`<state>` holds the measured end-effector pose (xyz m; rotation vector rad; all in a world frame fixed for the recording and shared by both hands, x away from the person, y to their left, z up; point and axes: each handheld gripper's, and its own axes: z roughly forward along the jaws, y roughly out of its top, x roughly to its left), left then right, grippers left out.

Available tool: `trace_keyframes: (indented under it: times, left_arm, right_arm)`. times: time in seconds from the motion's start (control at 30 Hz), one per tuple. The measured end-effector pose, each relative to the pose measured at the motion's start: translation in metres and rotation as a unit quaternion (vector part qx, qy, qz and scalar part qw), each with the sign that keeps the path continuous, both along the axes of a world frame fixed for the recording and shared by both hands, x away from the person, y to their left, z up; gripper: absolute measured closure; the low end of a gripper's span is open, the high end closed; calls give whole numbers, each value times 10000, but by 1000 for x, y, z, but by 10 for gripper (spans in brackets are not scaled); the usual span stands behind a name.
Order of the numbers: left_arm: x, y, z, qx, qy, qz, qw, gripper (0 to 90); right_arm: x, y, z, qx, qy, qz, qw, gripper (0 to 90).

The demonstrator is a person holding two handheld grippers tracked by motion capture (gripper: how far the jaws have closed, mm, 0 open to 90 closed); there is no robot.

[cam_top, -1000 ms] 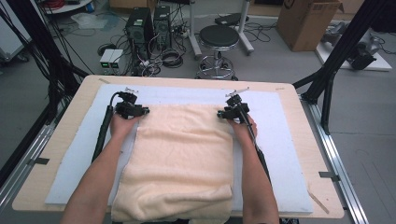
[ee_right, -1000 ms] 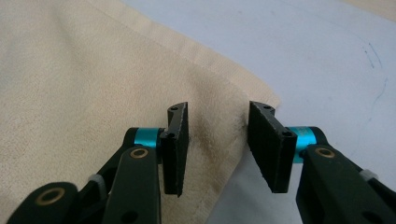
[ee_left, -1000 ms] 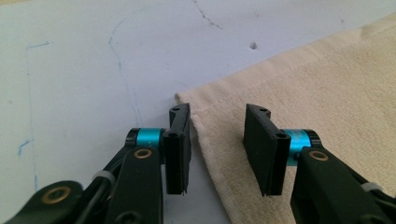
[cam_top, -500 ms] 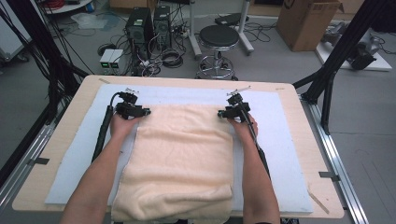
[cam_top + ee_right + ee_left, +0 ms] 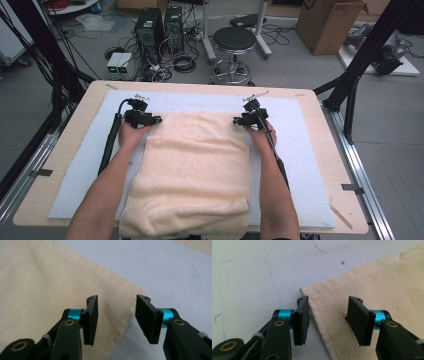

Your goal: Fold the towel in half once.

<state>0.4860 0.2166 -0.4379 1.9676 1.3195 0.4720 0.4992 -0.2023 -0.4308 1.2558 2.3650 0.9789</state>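
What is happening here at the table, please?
A person is working on a cream towel spread on a pale mat, with a gripper in each hand. The left gripper and the right gripper sit at the towel's two far corners. Both have just been opening, and their jaws now stand apart, each pair astride a corner edge without pinching it. The towel lies flat, with a fold along its near edge. It looks as if the corners were just let go.
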Motion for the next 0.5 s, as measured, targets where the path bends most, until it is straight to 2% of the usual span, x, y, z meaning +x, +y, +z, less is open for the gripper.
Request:
trace_keyframes:
  times: [0.07,0.13,0.2,0.3,0.37,0.47,0.5]
  left_arm:
    - [1,-1,-1,113,-53,93,9999,490]
    - [1,-1,-2,77,-71,103,9999,495]
    - [1,-2,-2,146,-103,132,9998,515]
    - [1,-5,-2,176,-189,35,9997,587]
    - [1,-5,-3,78,-204,-77,9997,708]
    - [2,-6,-3,37,-180,-132,9997,809]
    - [2,-6,-3,-32,-182,-116,9998,821]
  right_arm:
    - [1,0,-2,41,41,-14,10000,525]
    - [2,0,-5,32,82,11,10000,526]
    - [3,0,-6,83,45,-18,10000,534]
    - [3,2,-6,-21,31,-18,10000,568]
    - [3,3,-6,-19,-17,50,10000,640]
    - [3,5,-6,84,83,197,9997,802]
    - [3,7,-5,95,112,214,9997,822]
